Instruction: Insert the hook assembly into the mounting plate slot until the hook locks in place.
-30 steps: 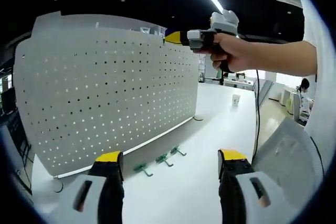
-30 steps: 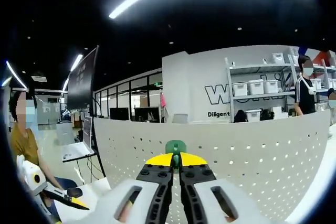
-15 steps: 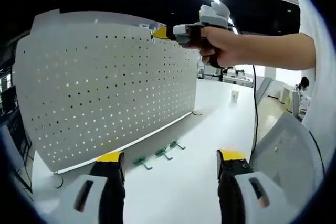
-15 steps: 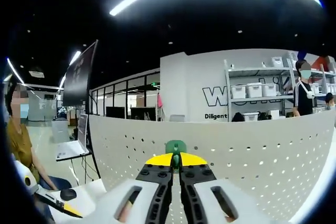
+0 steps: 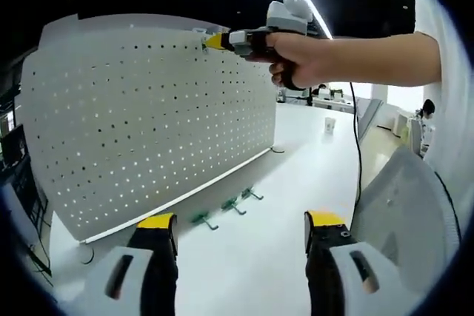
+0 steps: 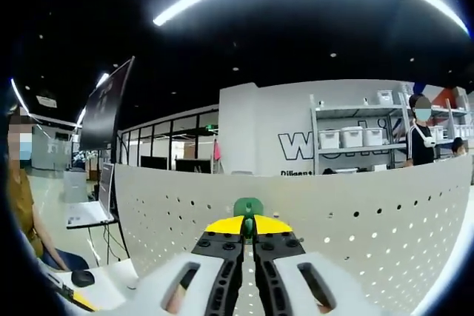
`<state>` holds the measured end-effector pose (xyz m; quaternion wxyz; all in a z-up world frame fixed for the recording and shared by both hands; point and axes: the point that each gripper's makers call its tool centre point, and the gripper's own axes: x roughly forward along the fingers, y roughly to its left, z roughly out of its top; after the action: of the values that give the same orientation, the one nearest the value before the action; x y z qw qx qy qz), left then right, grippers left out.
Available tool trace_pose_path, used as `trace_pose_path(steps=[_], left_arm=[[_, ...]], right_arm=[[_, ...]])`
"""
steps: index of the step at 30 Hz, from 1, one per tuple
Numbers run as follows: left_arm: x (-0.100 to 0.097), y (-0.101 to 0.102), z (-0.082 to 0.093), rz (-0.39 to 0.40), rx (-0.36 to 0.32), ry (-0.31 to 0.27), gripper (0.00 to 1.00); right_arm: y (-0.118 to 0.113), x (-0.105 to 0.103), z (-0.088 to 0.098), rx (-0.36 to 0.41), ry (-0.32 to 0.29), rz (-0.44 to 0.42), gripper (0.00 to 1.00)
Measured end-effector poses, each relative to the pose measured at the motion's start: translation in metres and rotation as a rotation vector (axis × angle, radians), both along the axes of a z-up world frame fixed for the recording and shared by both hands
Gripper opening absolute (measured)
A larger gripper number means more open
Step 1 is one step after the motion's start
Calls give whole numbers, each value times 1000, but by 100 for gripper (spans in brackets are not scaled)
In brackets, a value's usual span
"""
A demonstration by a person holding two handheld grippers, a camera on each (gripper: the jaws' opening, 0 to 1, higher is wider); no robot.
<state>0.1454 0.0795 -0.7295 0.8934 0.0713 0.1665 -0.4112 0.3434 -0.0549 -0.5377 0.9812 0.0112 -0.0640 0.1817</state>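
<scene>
A white pegboard mounting plate [image 5: 148, 123] stands upright on the white table [image 5: 252, 264]. My right gripper [image 6: 248, 227] is shut on a green hook assembly [image 6: 247, 206], right at the plate's [image 6: 355, 212] top edge. In the left gripper view that right gripper [image 5: 215, 41], held in a person's hand [image 5: 304, 53], touches the plate's top right corner. My left gripper [image 5: 233, 221] is open, low over the table. Three more green hooks [image 5: 226, 209] lie on the table at the plate's foot.
A small cup [image 5: 329, 124] stands far off on the table. A cable [image 5: 358, 146] hangs from the right hand. People [image 6: 418, 135] and shelves with white bins [image 6: 355, 135] are behind the plate. A monitor [image 6: 104, 112] and a seated person [image 6: 18, 197] are to the left.
The right gripper with the hook has moved left along the plate's top edge. The left gripper stays open and almost still.
</scene>
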Motion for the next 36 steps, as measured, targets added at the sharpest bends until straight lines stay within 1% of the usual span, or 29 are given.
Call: trace_pose_path(steps=[4,11,15,23,28,31,36], left_arm=[[-1,2,-5,-2,7,12,72],[-3,5,-6,0,17,15,71],[-4,8,-6,6,18,18,71],[-1,11,-5,20,19,16,72],[-1,13,-5,29,18,15,71],[-1,14,-4,33,19,14,71],[1,16,-3,41,17,14,71]], right_arm=[[2,1,-3,-1,-6,-6,1],[4,6,-5,2,-10,-22,1],[6,9,-5,-3,-17,-25,1],[8,15,-10,-16,-8,-24,1],[7,17,-12,1,2,-27,1],[7,18,-12,-4,-1,-29,1],[8,18,-12,-6,-6,-51,1]])
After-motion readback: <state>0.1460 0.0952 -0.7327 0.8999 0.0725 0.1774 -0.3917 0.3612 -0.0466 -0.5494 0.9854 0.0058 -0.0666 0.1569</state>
